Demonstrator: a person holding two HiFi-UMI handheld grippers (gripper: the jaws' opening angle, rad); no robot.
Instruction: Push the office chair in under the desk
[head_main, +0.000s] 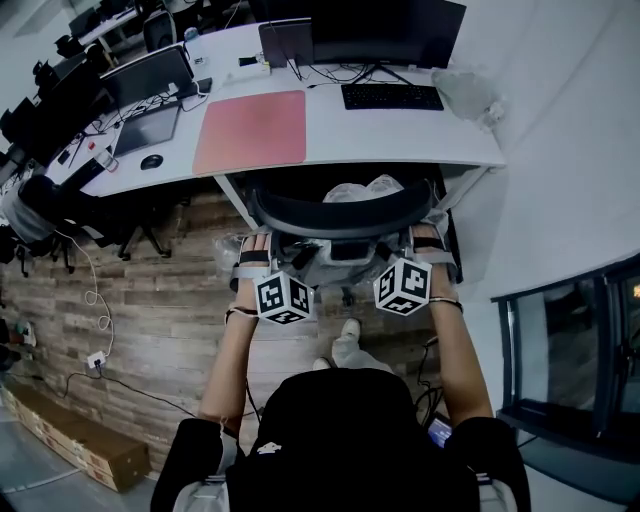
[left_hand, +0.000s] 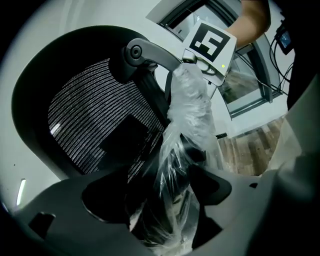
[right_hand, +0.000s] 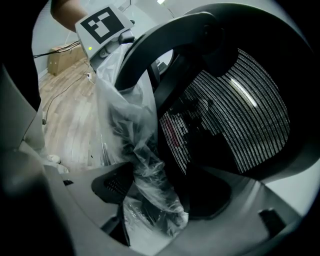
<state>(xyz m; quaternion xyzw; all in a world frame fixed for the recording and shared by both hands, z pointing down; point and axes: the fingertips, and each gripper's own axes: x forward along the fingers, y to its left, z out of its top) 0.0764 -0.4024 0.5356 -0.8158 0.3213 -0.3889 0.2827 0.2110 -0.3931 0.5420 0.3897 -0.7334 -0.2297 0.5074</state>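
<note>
The black mesh-backed office chair (head_main: 340, 222) stands with its back at the front edge of the white desk (head_main: 400, 140), its seat under the desktop. Clear plastic wraps its arms. My left gripper (head_main: 251, 250) is at the chair's left side and my right gripper (head_main: 428, 245) at its right side. In the left gripper view my left gripper (left_hand: 167, 200) is shut on a plastic-wrapped arm (left_hand: 190, 115), with the mesh back (left_hand: 90, 120) beyond. In the right gripper view my right gripper (right_hand: 150, 200) is shut on the other wrapped arm (right_hand: 125, 120) beside the mesh back (right_hand: 240, 110).
On the desk lie a pink mat (head_main: 250, 130), a keyboard (head_main: 392, 96), a monitor (head_main: 385, 30) and a laptop (head_main: 150, 75). A white desk leg (head_main: 235, 200) slants left of the chair. Other chairs (head_main: 40, 210) crowd the left; a cardboard box (head_main: 70, 440) lies on the floor. A glass panel (head_main: 570, 350) stands at the right.
</note>
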